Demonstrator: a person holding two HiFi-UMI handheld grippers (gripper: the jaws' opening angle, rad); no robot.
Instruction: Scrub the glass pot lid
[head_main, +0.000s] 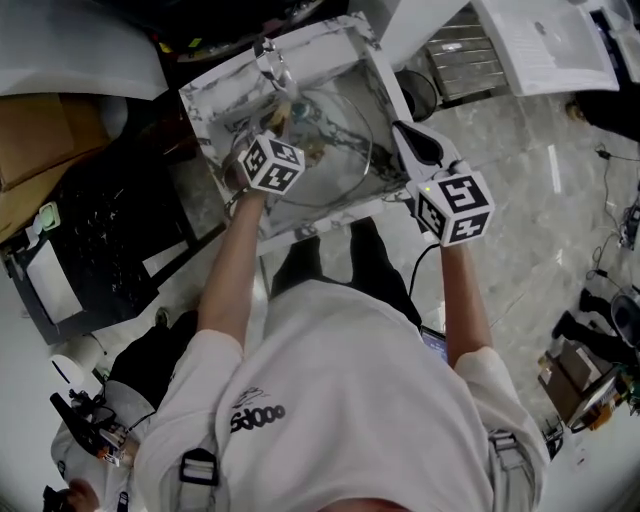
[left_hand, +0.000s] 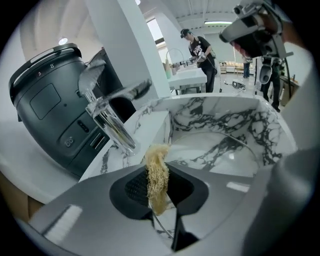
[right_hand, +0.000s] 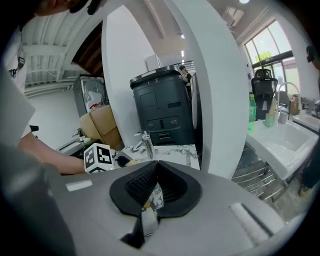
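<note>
Bright even light, fisheye-warped, blurred edges

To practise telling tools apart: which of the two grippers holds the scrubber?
The left gripper: its jaws pinch the tan scrubber; the right gripper grips the glass lid.

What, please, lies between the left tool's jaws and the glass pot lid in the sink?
A tan fibrous scrubber, pinched in the left tool, sits before the glass pot lid; the left gripper view shows it.

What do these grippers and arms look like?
Left gripper and right gripper alike: grey bodies, black ribbed jaw pads, a white cube of black square markers. A black cable trails from the right one. Short white T-shirt sleeves, bare forearms.
</note>
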